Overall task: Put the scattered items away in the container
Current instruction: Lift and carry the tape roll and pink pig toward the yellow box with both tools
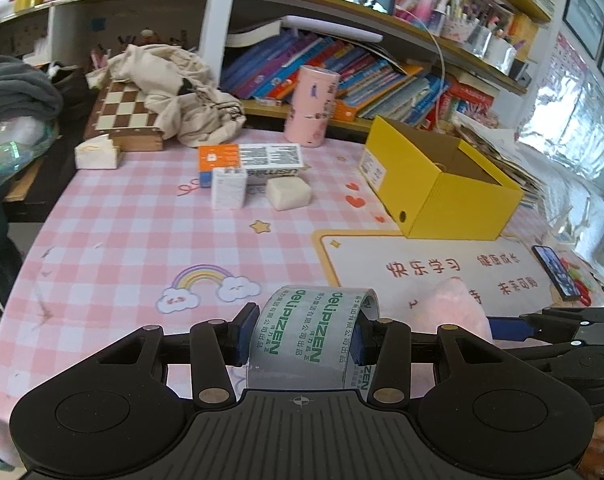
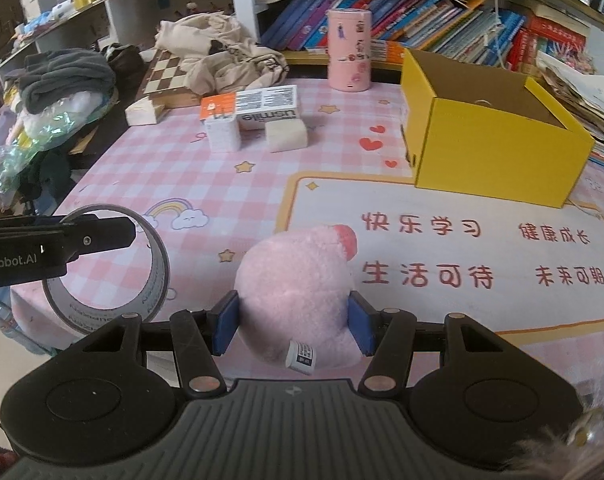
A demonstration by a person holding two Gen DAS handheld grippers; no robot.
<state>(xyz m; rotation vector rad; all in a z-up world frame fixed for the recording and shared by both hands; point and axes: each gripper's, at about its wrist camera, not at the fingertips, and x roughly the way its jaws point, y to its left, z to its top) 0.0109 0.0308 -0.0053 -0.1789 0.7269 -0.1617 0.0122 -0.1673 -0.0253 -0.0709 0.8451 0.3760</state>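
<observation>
Soft daylight fills the room, brightest at the glaring window point(image 1: 561, 128) on the right; shadows stay faint, shelves bow at the fisheye edges, corners go dark.

the tape roll point(image 1: 306, 336) hides its lower edge behind the claw body; yellow box point(image 2: 497, 144) floor mostly unseen.

Chessboard point(image 1: 120, 114) under crumpled cloth point(image 1: 178, 92); books point(image 1: 341, 72) shelved.

Tape roll point(image 1: 305, 336): "deli PIZEN". White carton point(image 2: 269, 109) behind the yellow box point(image 2: 489, 140): "usmile". Desk mat point(image 2: 461, 256): "快乐学习 健康成长 生活可待 未来可期". Left gripper point(image 2: 98, 236) arm: "nRobot.AI".
</observation>
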